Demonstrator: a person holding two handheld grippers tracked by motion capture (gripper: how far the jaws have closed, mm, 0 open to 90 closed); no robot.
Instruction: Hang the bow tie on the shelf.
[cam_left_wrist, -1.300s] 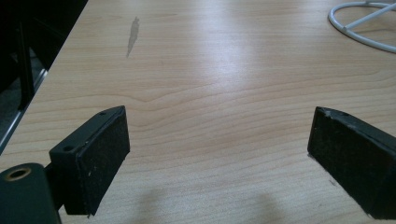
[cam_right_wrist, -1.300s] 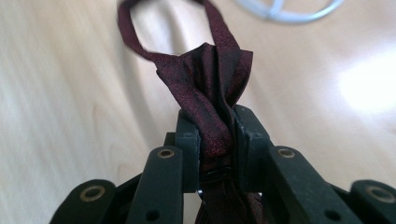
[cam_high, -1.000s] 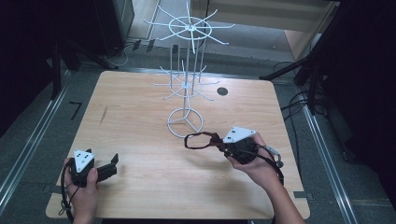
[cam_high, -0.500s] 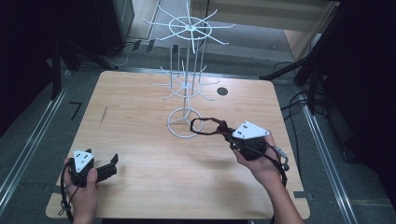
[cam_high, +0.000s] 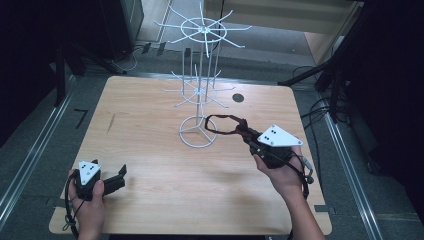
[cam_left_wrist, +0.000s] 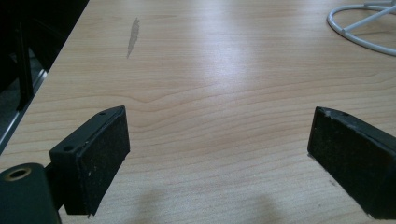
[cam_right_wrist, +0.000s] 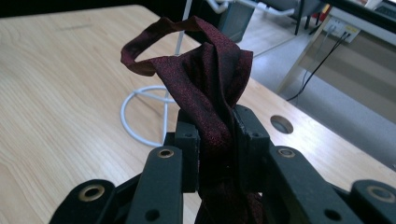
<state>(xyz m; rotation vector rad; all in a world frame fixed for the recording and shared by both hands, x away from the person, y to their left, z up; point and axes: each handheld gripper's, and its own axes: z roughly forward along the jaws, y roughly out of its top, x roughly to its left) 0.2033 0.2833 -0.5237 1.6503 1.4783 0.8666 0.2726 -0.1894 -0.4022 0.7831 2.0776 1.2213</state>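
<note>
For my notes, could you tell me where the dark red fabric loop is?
In the high view, the fabric loop hangs from the right hand-held gripper, right of the white rack's ring base.

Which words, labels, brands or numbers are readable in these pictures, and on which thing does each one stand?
There is no readable text in any view.
The grey plate on the right gripper carries small dark dots, not letters.
The grey plate on the left gripper likewise carries dots alone.
The dark red cloth band, the white wire rack and the wooden table bear no label.
</note>
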